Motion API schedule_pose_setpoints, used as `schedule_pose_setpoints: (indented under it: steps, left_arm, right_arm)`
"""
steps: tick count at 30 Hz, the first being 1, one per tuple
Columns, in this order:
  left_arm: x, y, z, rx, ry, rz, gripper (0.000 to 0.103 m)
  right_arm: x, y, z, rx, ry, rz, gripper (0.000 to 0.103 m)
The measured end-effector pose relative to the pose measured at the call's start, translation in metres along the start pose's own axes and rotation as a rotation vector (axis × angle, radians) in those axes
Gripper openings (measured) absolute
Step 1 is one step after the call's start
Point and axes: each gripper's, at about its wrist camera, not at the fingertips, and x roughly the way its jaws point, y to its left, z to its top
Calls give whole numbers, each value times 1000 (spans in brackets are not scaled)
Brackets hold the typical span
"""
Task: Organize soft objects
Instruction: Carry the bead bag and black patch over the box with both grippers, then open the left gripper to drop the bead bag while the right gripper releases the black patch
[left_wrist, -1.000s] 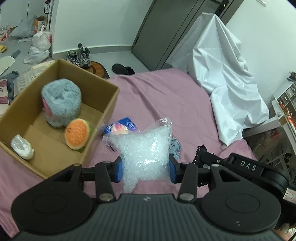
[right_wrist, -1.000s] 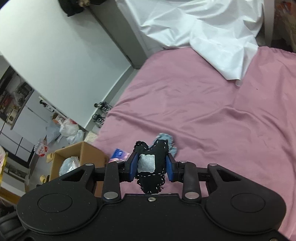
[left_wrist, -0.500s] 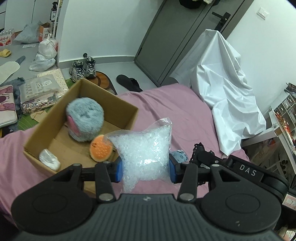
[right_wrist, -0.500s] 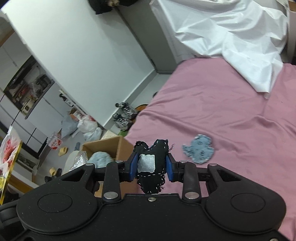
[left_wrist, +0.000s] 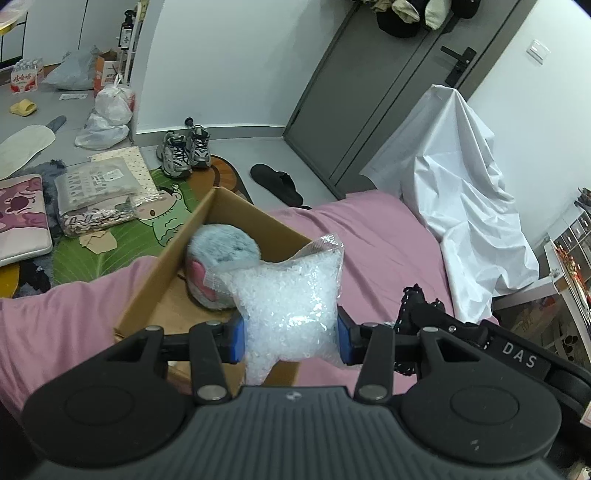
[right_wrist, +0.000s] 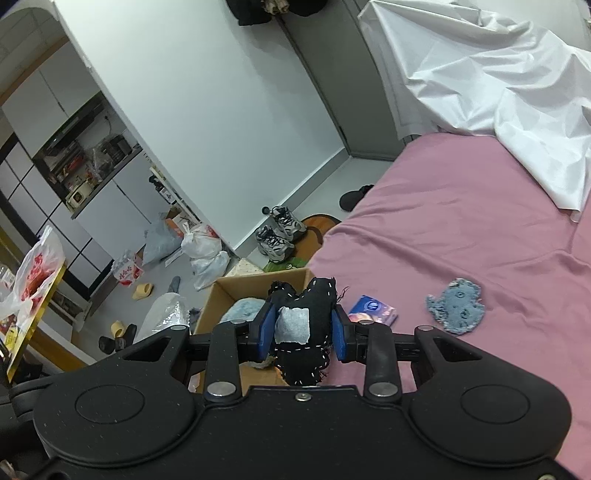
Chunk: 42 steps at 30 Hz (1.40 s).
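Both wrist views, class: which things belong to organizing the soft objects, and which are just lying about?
Job:
bead bag in left gripper
black stitched toy in right gripper
cardboard box
fluffy blue plush
denim patch
blue packet

Lying about:
sneakers
black slipper
white sheet

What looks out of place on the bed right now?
Two soft items lie loose on the pink sheet, outside the cardboard box: a blue packet and a denim patch. The black stitched toy has frayed threads. Nothing looks spilled.
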Motion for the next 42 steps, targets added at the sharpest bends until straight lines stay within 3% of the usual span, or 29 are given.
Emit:
schedule_pose_setpoints:
  steps: [18, 31, 37, 42]
  left_arm:
    - [9, 59, 18, -46, 34, -2, 45]
    - [42, 83, 18, -73, 130, -14, 47]
    - [49, 88, 27, -90, 155, -2, 53]
    - [42, 88, 31, -107, 117, -37, 65]
  right_arm:
    - [28, 62, -17, -105, 49, -8, 32]
    - [59, 80, -28, -108, 119, -34, 32]
    - [67, 78, -26, -71, 137, -35, 33]
    - [72, 66, -26, -15, 151, -48, 34]
